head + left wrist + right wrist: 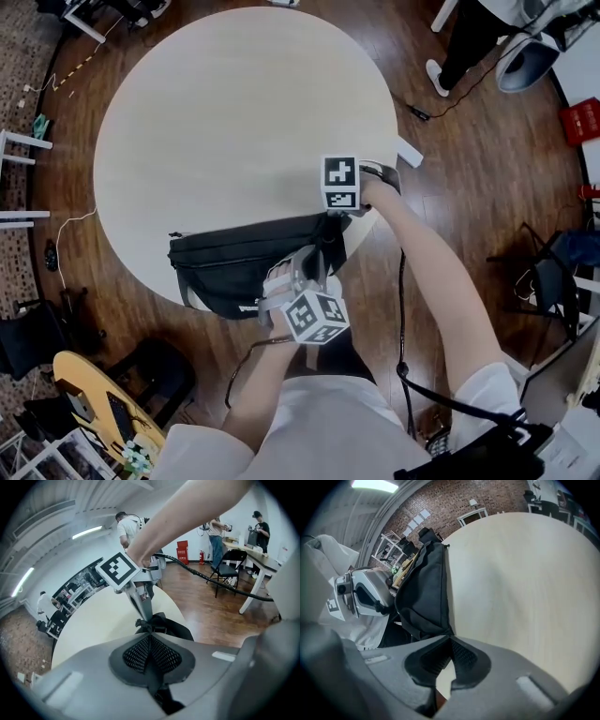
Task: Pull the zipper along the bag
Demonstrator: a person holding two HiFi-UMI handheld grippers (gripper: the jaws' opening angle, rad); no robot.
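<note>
Slippage is the hazard: my left gripper pinches what appears to be the dark zipper pull, my right gripper clamps one end of the black fabric bag at the round pale table's near edge; a jerk could free either.

The person wears a white short-sleeved shirt that leaves the forearms bare. The left gripper and the right gripper each have smooth grey jaws faced with dark pads in a fine mesh pattern, and each carries a white cube printed with black square markers. Seen from the left gripper view, the right gripper's fingers are plain silver metal. A black cable runs beside the right arm to a black box
</note>
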